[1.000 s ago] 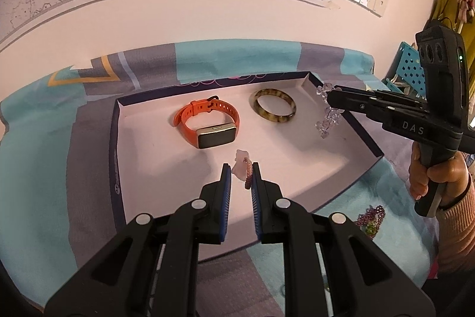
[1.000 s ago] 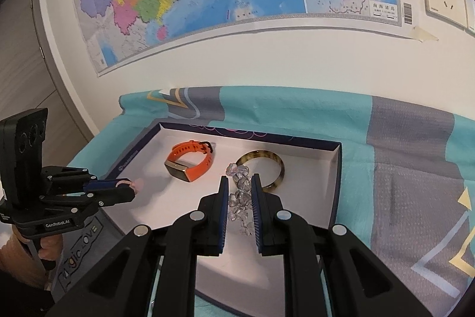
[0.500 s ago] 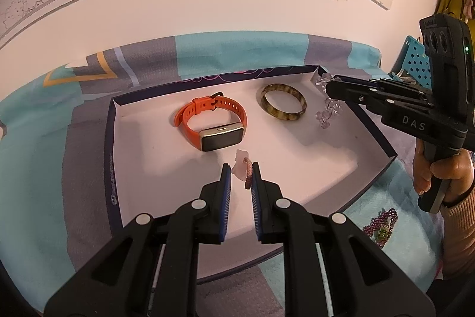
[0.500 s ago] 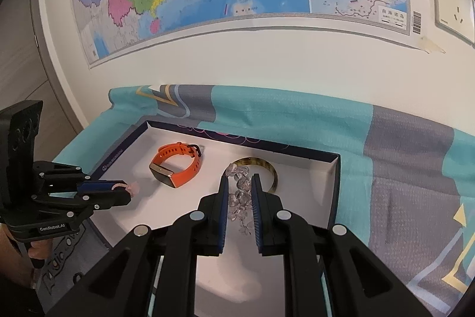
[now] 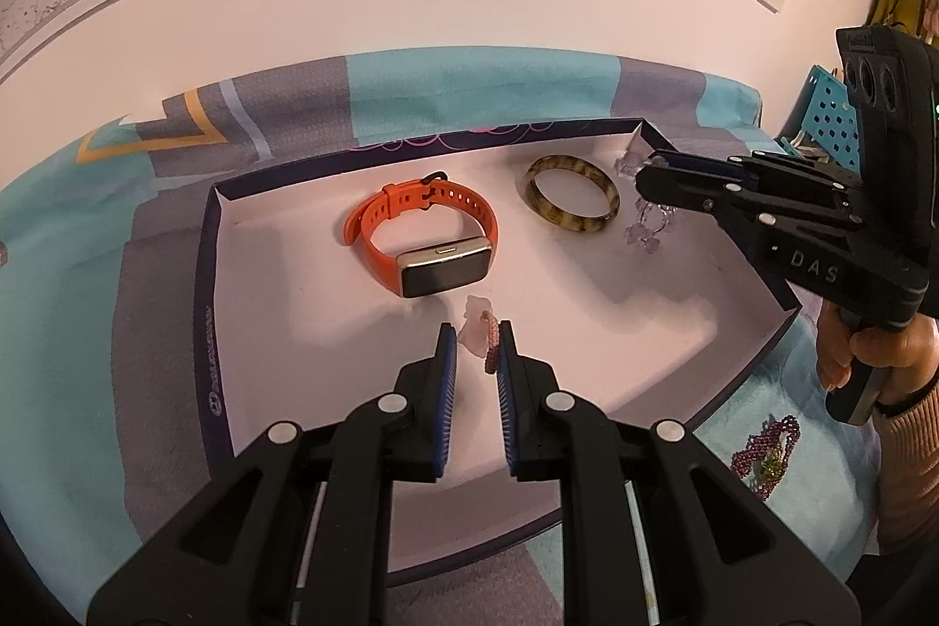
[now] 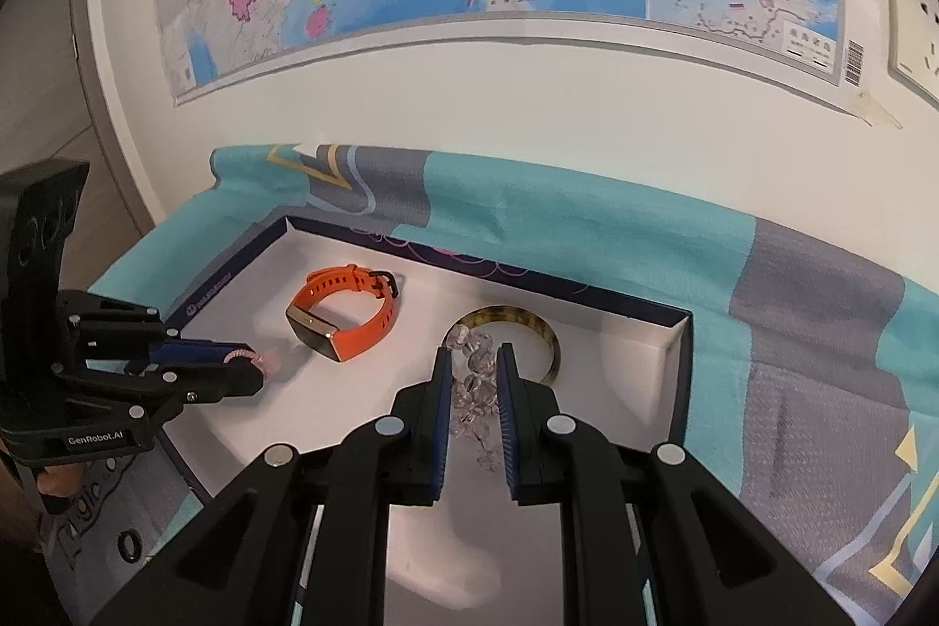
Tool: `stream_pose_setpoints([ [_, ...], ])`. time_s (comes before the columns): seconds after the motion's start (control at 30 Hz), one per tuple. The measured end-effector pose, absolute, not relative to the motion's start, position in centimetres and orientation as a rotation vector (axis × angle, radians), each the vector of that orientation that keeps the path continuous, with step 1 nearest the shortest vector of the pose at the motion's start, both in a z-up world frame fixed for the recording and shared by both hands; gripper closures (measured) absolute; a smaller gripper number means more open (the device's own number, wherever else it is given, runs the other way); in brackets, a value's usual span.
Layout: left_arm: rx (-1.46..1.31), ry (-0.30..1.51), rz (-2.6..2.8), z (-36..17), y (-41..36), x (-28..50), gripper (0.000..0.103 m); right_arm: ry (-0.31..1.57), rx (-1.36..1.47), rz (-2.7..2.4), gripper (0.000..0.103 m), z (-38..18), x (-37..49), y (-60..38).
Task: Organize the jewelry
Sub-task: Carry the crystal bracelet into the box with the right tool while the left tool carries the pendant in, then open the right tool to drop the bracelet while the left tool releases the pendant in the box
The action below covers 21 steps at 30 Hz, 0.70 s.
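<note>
A shallow white tray [image 5: 587, 332] with dark walls holds an orange watch band [image 5: 422, 239] and a tortoiseshell bangle [image 5: 572, 202]. My left gripper [image 5: 475, 335] is shut on a pink beaded bracelet [image 5: 484, 332], held above the tray's front middle; it also shows in the right wrist view [image 6: 258, 359]. My right gripper [image 6: 474, 359] is shut on a clear crystal bead bracelet [image 6: 472, 391], which hangs over the tray's right part beside the bangle [image 6: 528, 332]; the beads also show in the left wrist view [image 5: 645, 230].
The tray sits on a teal and grey cloth [image 5: 469, 92] against a white wall with a map. A purple bead necklace [image 5: 769, 453] lies on the cloth right of the tray. A blue perforated basket [image 5: 821, 115] stands at the far right.
Both grippers have moved further in over the tray with their bracelets still held. The crystal beads now hang closer to the bangle.
</note>
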State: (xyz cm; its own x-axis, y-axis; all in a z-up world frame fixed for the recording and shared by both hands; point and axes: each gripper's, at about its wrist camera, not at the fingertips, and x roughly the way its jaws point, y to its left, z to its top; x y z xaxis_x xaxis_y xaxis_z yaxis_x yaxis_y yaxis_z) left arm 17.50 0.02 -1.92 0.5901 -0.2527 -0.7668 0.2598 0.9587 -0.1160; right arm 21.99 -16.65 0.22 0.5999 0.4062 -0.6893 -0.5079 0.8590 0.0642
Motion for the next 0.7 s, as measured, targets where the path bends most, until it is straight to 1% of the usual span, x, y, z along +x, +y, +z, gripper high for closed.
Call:
stream_pose_setpoints([
  [0.43,0.015,0.908,-0.295,-2.5,-0.3,17.9,0.089,0.782,-0.178,0.580,0.090,-0.8,21.8,-15.2],
  [0.7,0.011,0.914,-0.292,-2.7,-0.1,18.2,0.089,0.806,-0.066,0.558,0.089,-0.3,22.2,-17.7],
])
